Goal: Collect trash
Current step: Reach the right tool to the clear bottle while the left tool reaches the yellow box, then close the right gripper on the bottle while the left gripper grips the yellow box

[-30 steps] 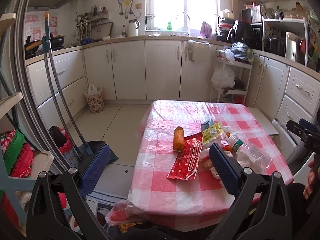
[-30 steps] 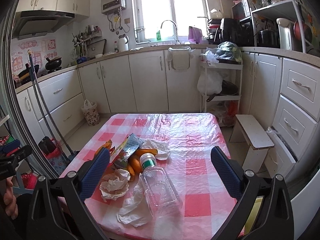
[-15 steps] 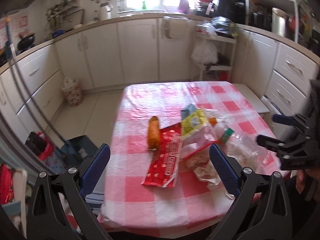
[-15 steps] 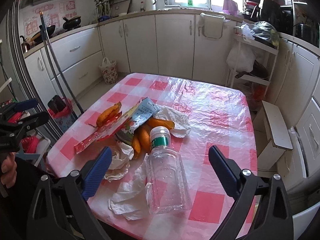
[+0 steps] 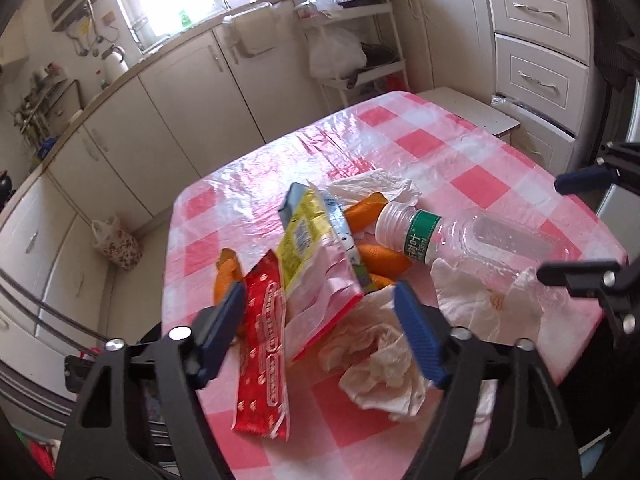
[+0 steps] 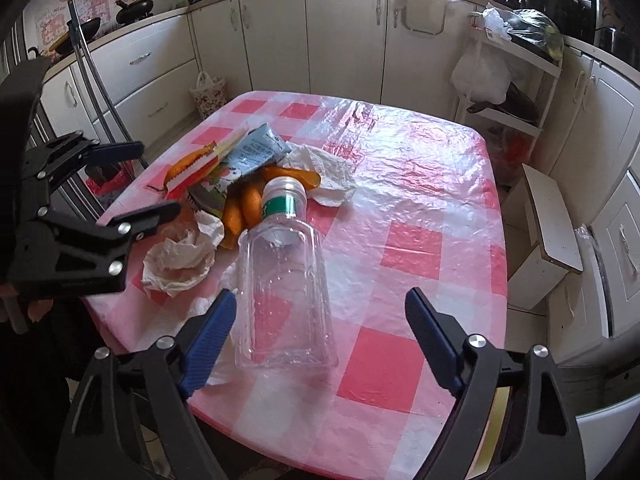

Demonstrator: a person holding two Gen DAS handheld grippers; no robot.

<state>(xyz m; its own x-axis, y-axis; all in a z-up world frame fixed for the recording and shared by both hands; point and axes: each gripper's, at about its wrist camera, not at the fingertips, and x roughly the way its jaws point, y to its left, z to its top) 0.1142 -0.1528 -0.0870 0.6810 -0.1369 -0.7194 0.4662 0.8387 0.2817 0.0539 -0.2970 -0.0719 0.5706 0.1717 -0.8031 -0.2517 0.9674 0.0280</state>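
Trash pile sits on the near-left part of the table [image 6: 420, 184] with the pink-and-white checked plastic cover.

Clear plastic bottle [image 6: 286, 280] lies on its side, green label and white cap pointing away from the right gripper [image 6: 320, 336]. Its base sits between the right gripper's blue fingers [image 6: 208, 340], closer to the left one; no pad contact visible. Right jaws have just been closing but stand apart, nothing gripped.

Left gripper [image 5: 324, 328] hovers over the wrappers. Jaws have just been closing, now partly closed and not pinching anything. Between its fingers: lower edge of the pink-and-white snack bag [image 5: 324, 300]. The red wrapper [image 5: 264, 344] lies flat just inside the left finger. Crumpled tissue [image 5: 380, 364] is under and beside the right finger. Contact with any of them: cannot tell.

Beyond the left gripper: yellow-and-blue packet [image 5: 304, 232] lying on the snack bag, orange peels [image 5: 380, 256] under it, another tissue [image 5: 376, 188] further out. The bottle's cap touches the peel pile.

One more flat tissue [image 5: 476, 304] lies under the bottle, right of the left gripper.

Behind the table: white kitchen cabinets [image 6: 344, 40], a floral bag [image 6: 208, 94] on the floor, a white stool [image 6: 552, 236] right of the table.
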